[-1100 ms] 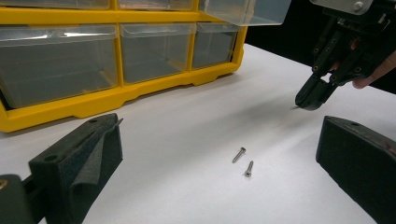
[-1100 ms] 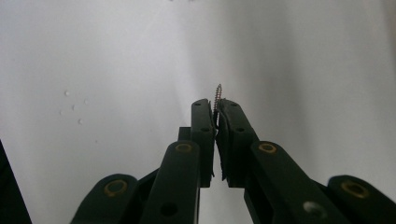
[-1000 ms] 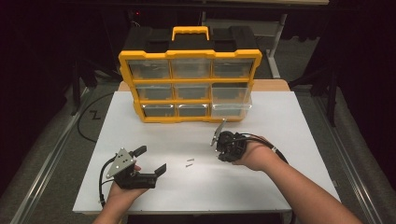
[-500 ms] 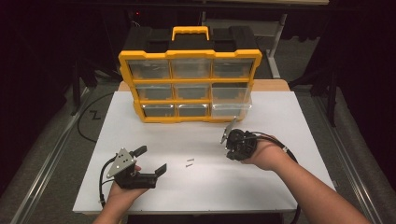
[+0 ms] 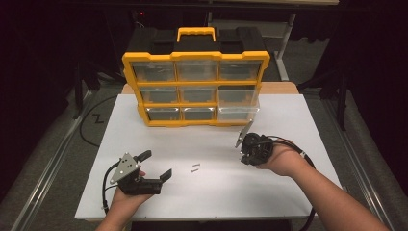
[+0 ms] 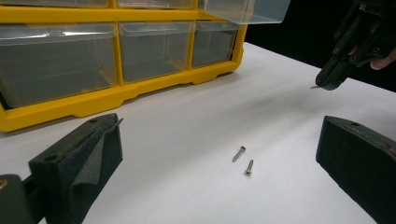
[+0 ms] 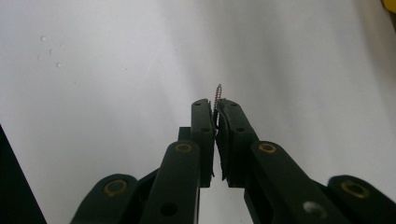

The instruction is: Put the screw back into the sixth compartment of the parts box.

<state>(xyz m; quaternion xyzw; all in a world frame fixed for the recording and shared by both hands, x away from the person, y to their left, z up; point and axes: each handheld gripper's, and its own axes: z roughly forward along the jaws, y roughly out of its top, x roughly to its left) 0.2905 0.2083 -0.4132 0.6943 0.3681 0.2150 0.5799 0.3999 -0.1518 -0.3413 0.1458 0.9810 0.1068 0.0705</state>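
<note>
A dark room surrounds the white table (image 5: pixel 288 192) where I work. My right gripper (image 7: pixel 215 105) has its jaws pressed together on a screw (image 7: pixel 217 93), whose threaded tip sticks up just past the pads. In the high view that gripper (image 5: pixel 245 144) sits over the right half of the table, near the front of the yellow bin (image 5: pixel 195 57), and my hand (image 5: pixel 284 161) wraps it from behind. From the left gripper view its closed tip (image 6: pixel 329 77) hangs just above the table with a sliver of the screw poking out.

My left gripper (image 5: pixel 156 166) is spread wide and holds nothing; its two black pads (image 6: pixel 84 158) frame the table ahead of it. Between them, well apart from either pad, lie two more screws (image 6: pixel 243 161) flat on the table, just beside each other. In the high view those screws (image 5: pixel 195 167) lie between my two grippers.

Behind everything stands the bin with clear drawers in three rows. The bottom right drawer (image 5: pixel 238 111) is pulled out a little toward me.
</note>
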